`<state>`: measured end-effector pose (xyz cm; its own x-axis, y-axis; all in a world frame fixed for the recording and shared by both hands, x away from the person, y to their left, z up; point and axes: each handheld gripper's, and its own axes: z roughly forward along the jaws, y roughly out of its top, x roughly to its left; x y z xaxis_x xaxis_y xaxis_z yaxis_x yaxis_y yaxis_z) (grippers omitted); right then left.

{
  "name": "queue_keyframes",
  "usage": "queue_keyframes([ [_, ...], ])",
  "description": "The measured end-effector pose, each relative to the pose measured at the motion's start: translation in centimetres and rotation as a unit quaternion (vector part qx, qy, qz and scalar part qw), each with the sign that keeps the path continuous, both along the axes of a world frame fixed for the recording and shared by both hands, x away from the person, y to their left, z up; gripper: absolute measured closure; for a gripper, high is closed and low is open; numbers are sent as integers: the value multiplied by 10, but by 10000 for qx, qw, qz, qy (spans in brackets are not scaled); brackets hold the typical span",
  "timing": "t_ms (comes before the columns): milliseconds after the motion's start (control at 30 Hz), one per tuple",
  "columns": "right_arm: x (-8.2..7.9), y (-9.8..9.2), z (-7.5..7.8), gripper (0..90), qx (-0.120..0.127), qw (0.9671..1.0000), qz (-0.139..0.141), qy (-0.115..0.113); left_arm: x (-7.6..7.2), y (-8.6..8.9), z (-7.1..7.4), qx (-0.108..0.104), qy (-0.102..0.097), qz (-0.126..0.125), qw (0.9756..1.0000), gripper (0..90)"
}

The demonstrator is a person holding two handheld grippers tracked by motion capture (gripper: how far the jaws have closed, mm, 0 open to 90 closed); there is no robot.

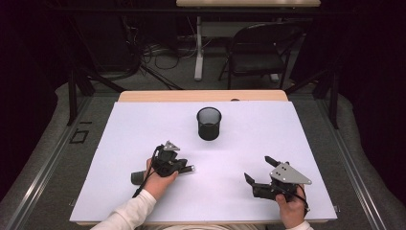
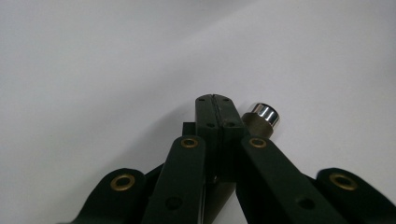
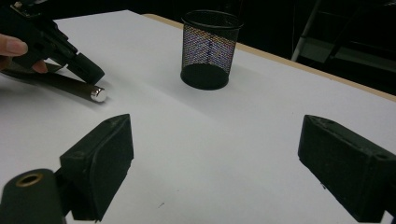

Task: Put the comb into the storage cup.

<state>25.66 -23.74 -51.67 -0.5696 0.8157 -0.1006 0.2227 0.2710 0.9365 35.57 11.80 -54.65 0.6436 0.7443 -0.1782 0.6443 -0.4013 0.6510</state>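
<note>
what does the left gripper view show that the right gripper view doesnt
Left gripper view, not the right one: the left gripper seen along its own jaws, pressed together with the seam closed and the pen lying just beside their tips, not between them.
Right gripper view, not the left one: the mesh cup, a hand on the left gripper, and the right gripper with its jaws wide apart and nothing between them.
Both: the white table and the pen's silver end.
</note>
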Motion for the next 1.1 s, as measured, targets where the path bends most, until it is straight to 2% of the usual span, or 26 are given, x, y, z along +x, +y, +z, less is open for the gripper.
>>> queue_keyframes([
  [633, 0, -1, 0, 104, -7, 10000, 13, 1, -19, -11, -2, 135, 77, -465, 9988, 900],
  [1100, 0, -2, 0, 109, -21, 10000, 11, 13, -33, -5, -2, 170, 142, -579, 9981, 900],
])
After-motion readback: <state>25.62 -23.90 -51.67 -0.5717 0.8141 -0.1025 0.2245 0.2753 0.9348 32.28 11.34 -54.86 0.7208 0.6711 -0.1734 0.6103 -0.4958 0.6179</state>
